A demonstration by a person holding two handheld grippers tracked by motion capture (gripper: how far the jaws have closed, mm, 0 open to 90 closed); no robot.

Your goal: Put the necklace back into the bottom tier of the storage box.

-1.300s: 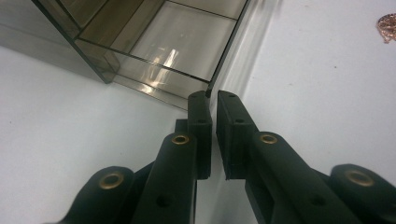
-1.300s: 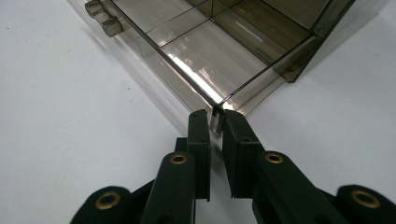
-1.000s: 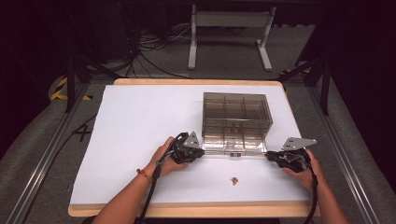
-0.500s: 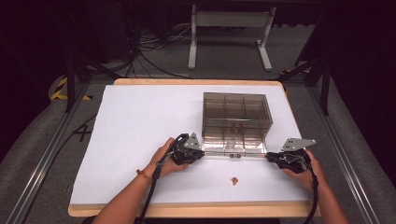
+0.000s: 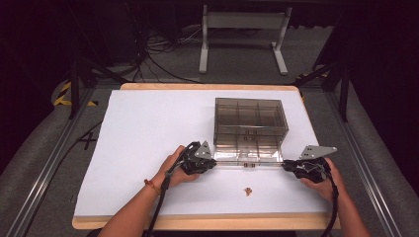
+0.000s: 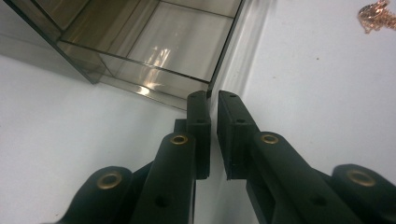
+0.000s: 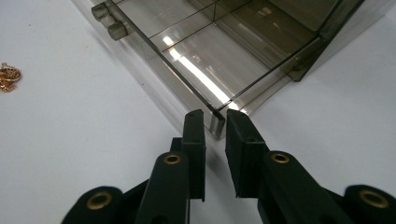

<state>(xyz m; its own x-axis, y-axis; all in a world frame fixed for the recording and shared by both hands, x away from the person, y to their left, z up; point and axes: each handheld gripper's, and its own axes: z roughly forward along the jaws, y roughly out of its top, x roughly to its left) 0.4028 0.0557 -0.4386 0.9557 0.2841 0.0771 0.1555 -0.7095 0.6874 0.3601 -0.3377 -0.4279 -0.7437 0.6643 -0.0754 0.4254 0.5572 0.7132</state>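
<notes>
Nearest you, your forearms come in over the near edge of the white table point(image 5: 148, 123), a red band on your left wrist. Just beyond them, on the bare surface between your hands, lies a small gold-coloured trinket point(image 5: 248, 191), well clear of both tools. Your left gripper point(image 5: 213, 162) sits at the near left corner of the smoky clear plastic box point(image 5: 251, 129), and its jaws are pinched on the thin front edge of the pulled-out bottom drawer point(image 6: 154, 51), with only a narrow slit between the pads. Your right gripper point(image 5: 285, 165) is at the near right corner of the same drawer; its jaws have just been easing apart, and the drawer's corner sits in the gap between them with light showing on either side, so it is no longer clamped. Two small knobs point(image 7: 108, 21) stand on the drawer front. Beyond the drawer, the box stands on the right half of the table, its top split into compartments.
</notes>
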